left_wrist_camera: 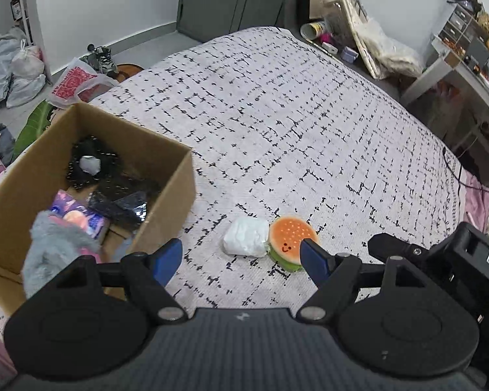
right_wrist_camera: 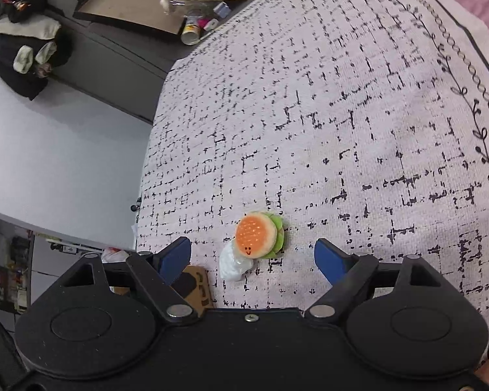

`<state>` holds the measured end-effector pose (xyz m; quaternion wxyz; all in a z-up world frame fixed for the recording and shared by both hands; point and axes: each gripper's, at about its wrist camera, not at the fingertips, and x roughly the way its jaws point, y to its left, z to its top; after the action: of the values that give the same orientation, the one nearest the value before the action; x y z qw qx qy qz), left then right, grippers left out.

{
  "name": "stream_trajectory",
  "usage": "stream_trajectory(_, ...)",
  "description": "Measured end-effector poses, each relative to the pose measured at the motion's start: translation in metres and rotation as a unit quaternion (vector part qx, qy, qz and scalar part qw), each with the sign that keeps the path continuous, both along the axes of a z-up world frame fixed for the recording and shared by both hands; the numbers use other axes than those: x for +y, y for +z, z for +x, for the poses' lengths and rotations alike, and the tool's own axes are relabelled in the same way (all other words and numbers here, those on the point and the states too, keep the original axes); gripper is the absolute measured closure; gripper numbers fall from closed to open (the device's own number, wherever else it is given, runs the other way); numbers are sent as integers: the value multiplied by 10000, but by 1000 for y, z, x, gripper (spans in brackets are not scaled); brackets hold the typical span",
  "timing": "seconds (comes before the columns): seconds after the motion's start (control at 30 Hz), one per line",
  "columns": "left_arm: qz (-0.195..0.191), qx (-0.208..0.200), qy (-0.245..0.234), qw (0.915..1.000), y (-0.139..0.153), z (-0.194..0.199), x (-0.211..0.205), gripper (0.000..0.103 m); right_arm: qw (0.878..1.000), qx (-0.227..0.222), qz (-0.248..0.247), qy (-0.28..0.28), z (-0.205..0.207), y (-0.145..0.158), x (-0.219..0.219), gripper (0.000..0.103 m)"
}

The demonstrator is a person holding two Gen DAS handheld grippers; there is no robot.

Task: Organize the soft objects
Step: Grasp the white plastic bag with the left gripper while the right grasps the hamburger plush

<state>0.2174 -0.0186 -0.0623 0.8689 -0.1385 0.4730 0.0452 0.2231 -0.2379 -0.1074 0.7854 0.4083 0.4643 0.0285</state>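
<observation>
- Two soft things are lying loose on the patterned bedspread [left_wrist_camera: 309,114]: one burger plush [left_wrist_camera: 290,241] with a smiling face, and one white wrapped bundle [left_wrist_camera: 246,237] touching its left side.
- One cardboard box [left_wrist_camera: 166,192] is sitting at the near left of the bed, and several items are resting inside it: one grey fluffy toy [left_wrist_camera: 53,247] at the near wall, one purple printed pack [left_wrist_camera: 80,215] beside it, one black fuzzy thing [left_wrist_camera: 93,163] with a pale patch farther back, and dark crinkled wrapping [left_wrist_camera: 124,202] that may be one piece or more, which is hard to tell.
- The left gripper [left_wrist_camera: 241,257] is hovering above the bed with its two blue fingers spread apart and grasping nothing; the right finger tip is overlapping the burger plush's edge in the left wrist view.
- The right gripper [right_wrist_camera: 252,255] is likewise standing released, its fingers wide apart, with the burger plush [right_wrist_camera: 257,235] and the white wrapped bundle [right_wrist_camera: 234,265] lying between and just beyond them.
- The left wrist view alone is showing the inside of the box; the right wrist view is catching only a corner of it [right_wrist_camera: 197,285] behind its left finger.
- Only the right wrist view is showing the bedspread's vine border [right_wrist_camera: 479,104] at the far right.
</observation>
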Motion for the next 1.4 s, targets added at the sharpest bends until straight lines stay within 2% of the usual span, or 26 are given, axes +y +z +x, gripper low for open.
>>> stream_trajectory(0.13, 101, 67, 11, 9999, -12, 6, -8, 25, 9998, 107, 183, -44, 6, -10, -2, 26)
stream_trajectory(0.3, 158, -10, 300, 9994, -24, 10, -12, 26, 9987, 300, 357, -217, 10, -26, -6, 37)
stream_trajectory(0.47, 15, 174, 429, 9989, -39, 17, -9, 28, 9975, 463, 447, -289, 13, -45, -6, 45)
stream_trajectory(0.57, 61, 136, 388, 9991, -44, 19, -11, 29, 9960, 576, 602, -330, 18, -56, -4, 51)
stream_trajectory(0.77, 48, 45, 314, 9995, -50, 30, -13, 30, 9946, 476, 813, -434, 24, -62, 0, 51)
stream_trajectory(1.0, -115, 93, 506, 9986, -66, 38, -8, 46, 9884, 589, 1190, -735, 27, -78, -2, 51)
stream_trajectory(1.17, -310, 135, 604, 9976, -77, 40, -1, 54, 9885, 610, 1217, -650, 34, -85, 7, 52)
stream_trajectory(1.33, -545, 269, 666, 9959, -84, 43, 7, 57, 9867, 705, 1341, -596, 39, -97, 15, 59)
stream_trajectory(1.4, -523, 282, 633, 9962, -83, 43, 6, 58, 9868, 723, 1348, -524, 42, -97, 19, 64)
